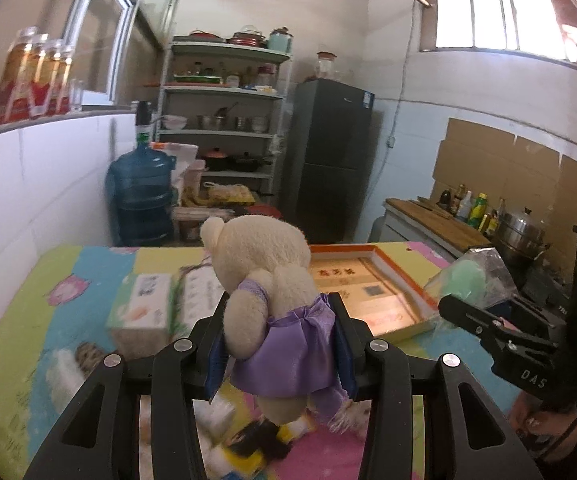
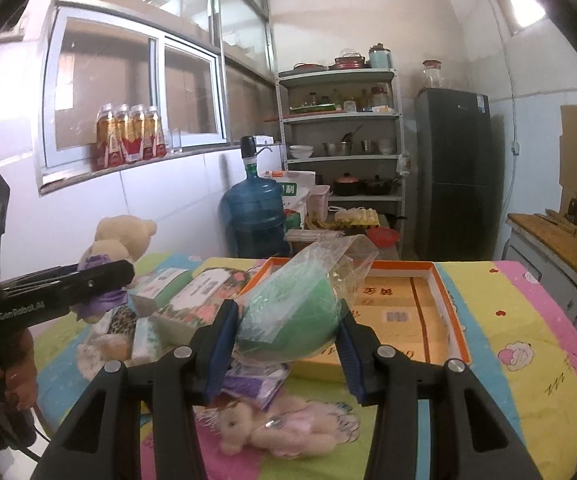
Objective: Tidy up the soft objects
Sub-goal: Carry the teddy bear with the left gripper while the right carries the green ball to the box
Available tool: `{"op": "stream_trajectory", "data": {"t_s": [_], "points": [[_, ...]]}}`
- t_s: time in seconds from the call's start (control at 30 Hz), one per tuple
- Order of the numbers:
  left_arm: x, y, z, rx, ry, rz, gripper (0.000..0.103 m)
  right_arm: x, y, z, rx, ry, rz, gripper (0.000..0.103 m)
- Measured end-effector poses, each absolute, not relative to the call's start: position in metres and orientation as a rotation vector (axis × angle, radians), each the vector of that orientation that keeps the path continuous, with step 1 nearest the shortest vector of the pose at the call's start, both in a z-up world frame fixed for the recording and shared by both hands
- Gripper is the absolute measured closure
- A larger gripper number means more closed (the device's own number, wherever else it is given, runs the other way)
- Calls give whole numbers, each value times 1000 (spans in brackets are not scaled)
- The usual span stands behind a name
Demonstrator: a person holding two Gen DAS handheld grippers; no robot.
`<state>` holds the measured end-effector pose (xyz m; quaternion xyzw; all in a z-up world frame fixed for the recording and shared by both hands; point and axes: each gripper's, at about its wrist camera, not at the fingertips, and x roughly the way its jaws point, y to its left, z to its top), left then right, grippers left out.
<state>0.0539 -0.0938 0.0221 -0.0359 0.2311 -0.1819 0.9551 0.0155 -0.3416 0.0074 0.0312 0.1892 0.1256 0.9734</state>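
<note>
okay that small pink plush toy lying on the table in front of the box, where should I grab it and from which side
Take the small pink plush toy across its torso, coming straight down from above. It lies flat on the table cover, head at the left of the right wrist view, so the middle looks like the thickest, most squeezable part. Both tools are busy: the right tool holds the bagged green item, the left tool the bear.

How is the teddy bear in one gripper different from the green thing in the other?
The teddy bear is cream plush in a purple dress; the green sponge is smooth and rounded. The bear is bare, while the sponge sits in a clear plastic bag. Both are soft, and each is clamped in a gripper, lifted above the table.
</note>
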Motion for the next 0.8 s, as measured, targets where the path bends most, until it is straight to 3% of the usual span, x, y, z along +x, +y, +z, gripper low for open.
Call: {"op": "stream_trajectory", "data": {"t_s": [0.8], "points": [[186, -194, -14, -42, 614, -270, 58, 129, -419, -15, 126, 480, 274, 55]]}}
